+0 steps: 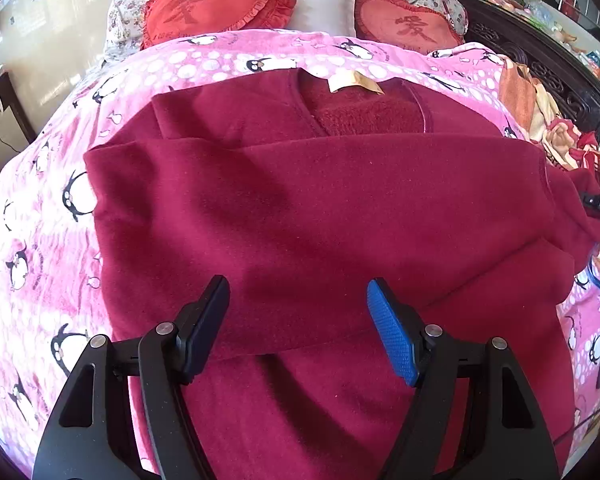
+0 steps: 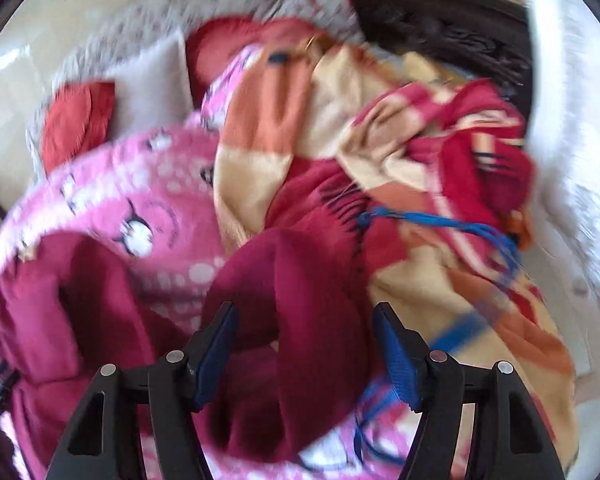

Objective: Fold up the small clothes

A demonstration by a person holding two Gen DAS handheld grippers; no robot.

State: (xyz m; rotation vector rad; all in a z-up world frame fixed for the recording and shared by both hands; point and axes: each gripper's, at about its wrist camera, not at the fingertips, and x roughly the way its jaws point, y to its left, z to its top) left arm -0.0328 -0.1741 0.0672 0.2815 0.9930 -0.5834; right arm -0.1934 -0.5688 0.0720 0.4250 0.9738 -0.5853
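A dark red sweater point(image 1: 320, 208) lies spread on a pink penguin blanket point(image 1: 44, 216) covering the bed, one sleeve folded across its body, its tan neck label point(image 1: 354, 81) toward the red heart pillows point(image 1: 216, 4). The left tool point(image 1: 298, 320) hovers above the sweater's lower part, fingers apart, gripping nothing. In the blurred right wrist view, the right tool point(image 2: 306, 344) stands apart too, around a bunched sleeve point(image 2: 292, 300) beside an orange patterned blanket point(image 2: 380, 152)
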